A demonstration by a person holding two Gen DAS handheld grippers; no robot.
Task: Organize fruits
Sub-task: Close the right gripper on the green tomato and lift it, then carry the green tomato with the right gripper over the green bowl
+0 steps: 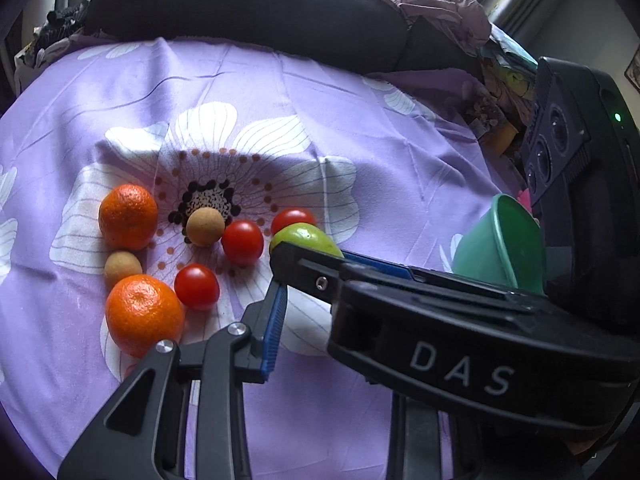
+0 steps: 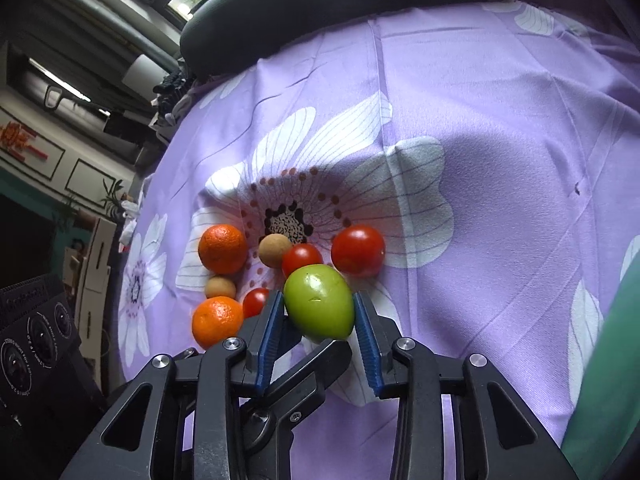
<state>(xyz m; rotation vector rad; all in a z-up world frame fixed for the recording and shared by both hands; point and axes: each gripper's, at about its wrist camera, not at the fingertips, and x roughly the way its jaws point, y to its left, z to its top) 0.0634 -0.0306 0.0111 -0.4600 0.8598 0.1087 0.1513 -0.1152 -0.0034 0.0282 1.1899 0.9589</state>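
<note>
Fruits lie grouped on a purple flowered cloth (image 1: 320, 112): two oranges (image 1: 128, 216) (image 1: 143, 314), two tan round fruits (image 1: 205, 226) (image 1: 123, 267) and three red tomatoes (image 1: 242, 242) (image 1: 196, 286) (image 1: 293, 219). My right gripper (image 2: 318, 316) is shut on a green fruit (image 2: 320, 307) just above the cloth, beside the tomatoes; it also shows in the left wrist view (image 1: 308, 240) with the right gripper's black body (image 1: 440, 320) across it. My left gripper shows one blue-padded finger (image 1: 274, 324); the other is hidden behind the right gripper.
A green plastic bowl (image 1: 500, 248) sits at the right of the cloth, beside the right hand's black device (image 1: 580, 184); it fills the right wrist view's right edge (image 2: 612, 360). A black padded chair back (image 1: 248, 4) lies beyond the cloth. A black speaker-like box (image 2: 36, 340) stands at left.
</note>
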